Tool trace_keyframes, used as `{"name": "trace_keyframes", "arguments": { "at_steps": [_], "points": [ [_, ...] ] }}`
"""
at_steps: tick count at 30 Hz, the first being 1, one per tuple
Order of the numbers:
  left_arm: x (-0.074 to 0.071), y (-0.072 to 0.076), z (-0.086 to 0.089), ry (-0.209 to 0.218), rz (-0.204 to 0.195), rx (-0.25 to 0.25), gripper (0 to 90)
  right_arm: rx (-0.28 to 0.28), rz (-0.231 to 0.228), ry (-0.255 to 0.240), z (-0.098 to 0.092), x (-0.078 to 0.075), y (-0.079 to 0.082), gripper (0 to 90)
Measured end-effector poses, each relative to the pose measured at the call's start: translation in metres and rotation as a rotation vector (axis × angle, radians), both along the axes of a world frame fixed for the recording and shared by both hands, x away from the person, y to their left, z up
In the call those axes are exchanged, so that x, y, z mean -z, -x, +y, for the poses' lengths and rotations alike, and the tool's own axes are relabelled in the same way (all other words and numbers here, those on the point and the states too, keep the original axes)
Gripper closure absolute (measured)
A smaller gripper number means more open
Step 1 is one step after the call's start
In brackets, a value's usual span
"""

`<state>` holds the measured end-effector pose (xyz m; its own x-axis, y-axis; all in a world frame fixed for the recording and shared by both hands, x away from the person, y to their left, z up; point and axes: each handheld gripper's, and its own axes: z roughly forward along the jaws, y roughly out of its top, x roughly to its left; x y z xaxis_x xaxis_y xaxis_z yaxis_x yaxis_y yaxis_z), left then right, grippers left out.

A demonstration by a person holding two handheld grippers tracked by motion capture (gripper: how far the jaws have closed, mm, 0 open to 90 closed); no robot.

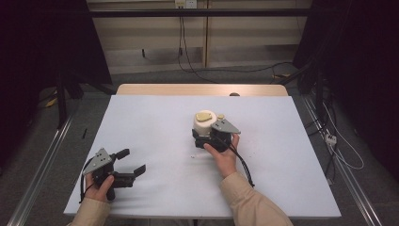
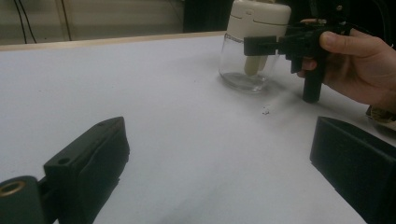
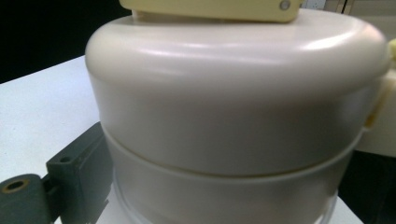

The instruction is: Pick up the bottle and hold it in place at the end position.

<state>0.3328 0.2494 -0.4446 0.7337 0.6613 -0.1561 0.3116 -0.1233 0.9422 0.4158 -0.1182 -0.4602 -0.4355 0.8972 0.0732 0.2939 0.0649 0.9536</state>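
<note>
two black jaws of the left gripper [image 2: 224, 172] stand wide apart over the bare white table [image 1: 155, 122], holding nothing. further off, the right gripper [image 1: 210, 135] has its jaws around the glass jar with cream lid [image 2: 254, 42] near the table middle, seemingly clamped at the lid's lower edge. glass is smooth, so a weak grip could let the jar slip or tip if lifted.

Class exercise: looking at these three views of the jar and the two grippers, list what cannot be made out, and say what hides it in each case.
- Right gripper, right gripper view: the jar's lid sits so close that it hides the far jaw.
- Jar, left gripper view: the top edge crops the lid.
- White speck on the table: too small to identify.
- High view: the right hand covers the gripper's handle.
</note>
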Motion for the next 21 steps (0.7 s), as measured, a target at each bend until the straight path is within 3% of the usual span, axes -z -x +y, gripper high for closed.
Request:
{"name": "trace_keyframes", "arguments": {
  "at_steps": [10,21],
  "points": [
    [0.0003,0.0000,-0.0001,0.002,0.002,0.000,4.1,-0.014,0.012,-0.001,-0.0001,0.0008,-0.0014,5.1],
    [0.0009,-0.0010,-0.0016,0.003,0.005,0.001,4.1,-0.020,0.031,0.032,0.0007,0.0001,0.0007,4.8]
  ]
}}
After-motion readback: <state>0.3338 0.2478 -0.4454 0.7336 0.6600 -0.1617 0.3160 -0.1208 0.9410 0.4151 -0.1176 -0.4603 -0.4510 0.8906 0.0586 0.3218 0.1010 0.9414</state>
